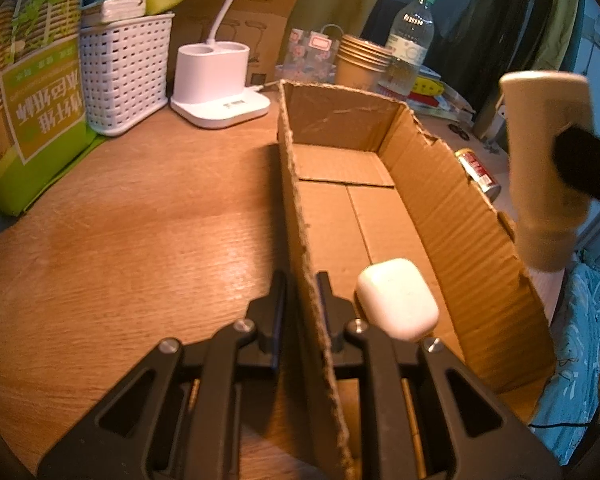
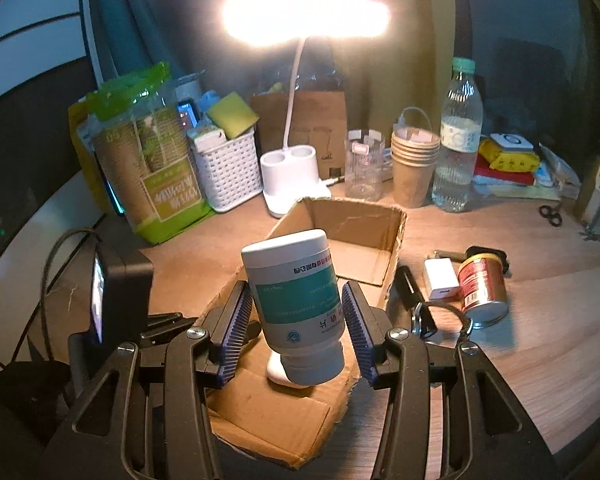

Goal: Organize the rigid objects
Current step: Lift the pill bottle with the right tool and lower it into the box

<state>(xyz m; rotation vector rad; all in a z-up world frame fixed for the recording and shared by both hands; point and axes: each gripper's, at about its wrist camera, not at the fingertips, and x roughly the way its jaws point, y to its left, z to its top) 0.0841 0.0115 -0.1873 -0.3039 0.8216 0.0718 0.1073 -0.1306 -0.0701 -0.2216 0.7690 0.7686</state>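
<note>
- A wooden desk (image 2: pixel 540 280) filled both views, lit by a bright white desk lamp (image 2: pixel 288 176) standing at its back edge.
- Along the back stood a white lattice basket (image 1: pixel 124 76), a green pack of paper cups (image 2: pixel 152 160), a stack of brown paper cups (image 2: pixel 414 160) and a clear water bottle (image 2: pixel 458 136).
- An open, shallow cardboard box (image 1: pixel 432 184) with torn edges lay in the middle of the desk.
- The left hand-held gripper (image 1: pixel 302 292) was closed on the box's near side wall, one finger outside and one inside.
- A small white earbud case (image 1: pixel 398 298) lay on the box floor, just beside that gripper's inner finger.
- The right hand-held gripper (image 2: pixel 298 312) clamped a white bottle with a teal label (image 2: pixel 296 304) between its blue ribbed pads, tilted, above the box.
- Only the right wrist view showed the lamp's glowing head, a clear glass (image 2: pixel 364 164), a white charger plug (image 2: pixel 440 280), scissors (image 2: pixel 550 214) and a dark screen at the left.
- A red and gold can (image 2: pixel 484 288) lay on its side on the desk right of the box; the left wrist view caught only part of it beyond the far wall.
- Only the left wrist view showed the box's full bare floor and blue patterned fabric (image 1: pixel 580 352) off the desk's right edge.
</note>
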